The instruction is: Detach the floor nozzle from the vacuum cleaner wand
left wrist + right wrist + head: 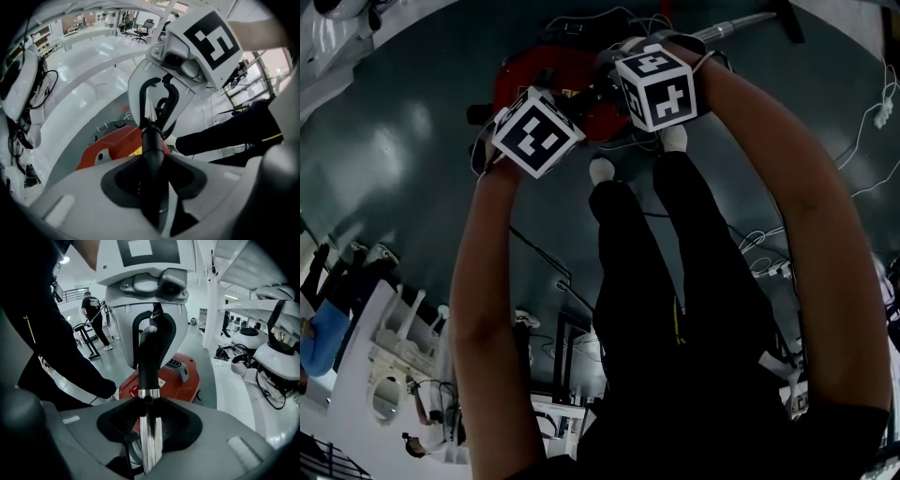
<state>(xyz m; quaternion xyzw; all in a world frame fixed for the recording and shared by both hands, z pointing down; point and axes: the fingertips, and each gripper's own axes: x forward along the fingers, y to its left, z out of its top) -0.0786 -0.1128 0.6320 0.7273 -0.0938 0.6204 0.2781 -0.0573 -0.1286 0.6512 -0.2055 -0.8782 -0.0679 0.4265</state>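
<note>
The chrome wand (150, 437) runs up between my right gripper's (149, 414) jaws, which are shut on it. Just past them the wand meets a black tube (149, 359). My left gripper (152, 161) is shut on that black tube (151, 140) from the opposite side, so the two grippers face each other closely. In the head view both marker cubes sit over the red vacuum cleaner body (520, 70), and the wand (741, 23) leads off to the upper right. The grippers hide the joint there. No nozzle head shows in any view.
The red vacuum body (180, 376) lies on the grey floor under the grippers. The person's dark legs and white socks (602, 171) stand just behind it. Cables (872, 117) trail at the right. White machines (276, 357) line the sides, and a person (91, 305) stands far off.
</note>
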